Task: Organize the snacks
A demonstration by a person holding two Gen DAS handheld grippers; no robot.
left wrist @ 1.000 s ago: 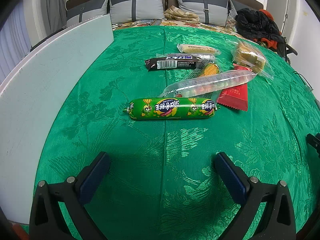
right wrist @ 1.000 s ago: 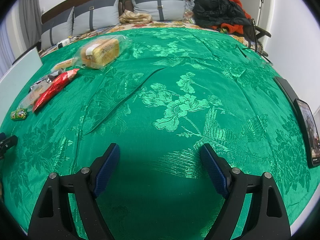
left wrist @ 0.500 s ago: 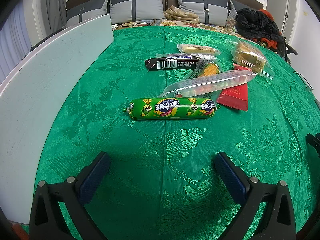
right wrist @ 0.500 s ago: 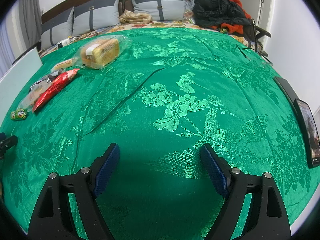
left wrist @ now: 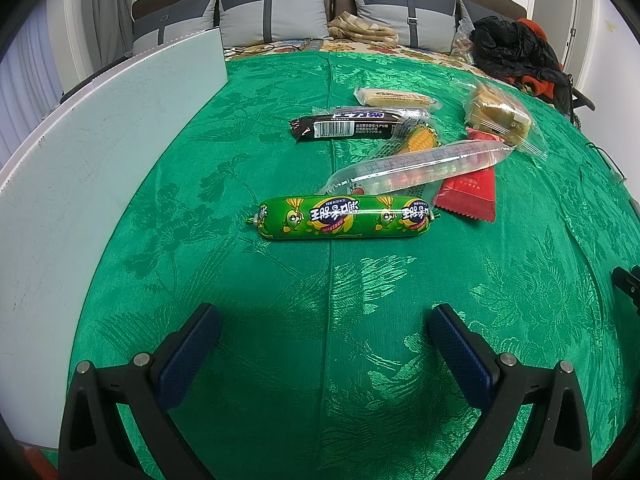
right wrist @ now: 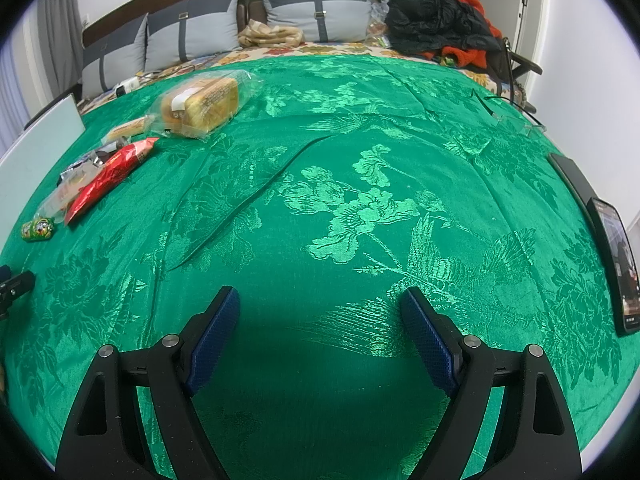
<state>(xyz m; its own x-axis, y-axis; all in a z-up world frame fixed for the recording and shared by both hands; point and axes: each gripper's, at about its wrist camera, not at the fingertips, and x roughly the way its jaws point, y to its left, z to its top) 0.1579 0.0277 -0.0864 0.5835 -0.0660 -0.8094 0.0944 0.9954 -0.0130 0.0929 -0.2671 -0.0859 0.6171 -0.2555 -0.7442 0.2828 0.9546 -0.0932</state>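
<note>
Left wrist view: your left gripper (left wrist: 322,316) hangs low over the green brocade cloth (left wrist: 328,360), fingers spread wide, nothing between the blue pads (left wrist: 188,354); straight ahead lies the green corn sausage (left wrist: 344,216), lengthwise across the view, apart from the fingers; just behind it a long clear sleeve of sweets (left wrist: 416,166) lies slanted, its right part resting on the red packet (left wrist: 472,190); a small corn-print packet (left wrist: 420,140) sits partly under the sleeve; further back the black bar (left wrist: 348,128) with a barcode label, then a pale wafer bar (left wrist: 394,98); to the right the bagged bread (left wrist: 500,116), just beside the red packet's far end; a white board (left wrist: 80,168) stands along the cloth's left edge; grey pillows (left wrist: 276,20) and dark clothes (left wrist: 512,50) at the back.

Right wrist view: your right gripper (right wrist: 320,304) also has fingers wide apart, empty, over bare cloth (right wrist: 360,216); all snacks are well off to its left: bagged bread (right wrist: 200,106), red packet (right wrist: 110,176), end of the green sausage (right wrist: 38,229), other wrappers bunched by the red packet, too small to sort out; a phone (right wrist: 616,264) lies near the cloth's right edge; a crease runs diagonally across the cloth.
</note>
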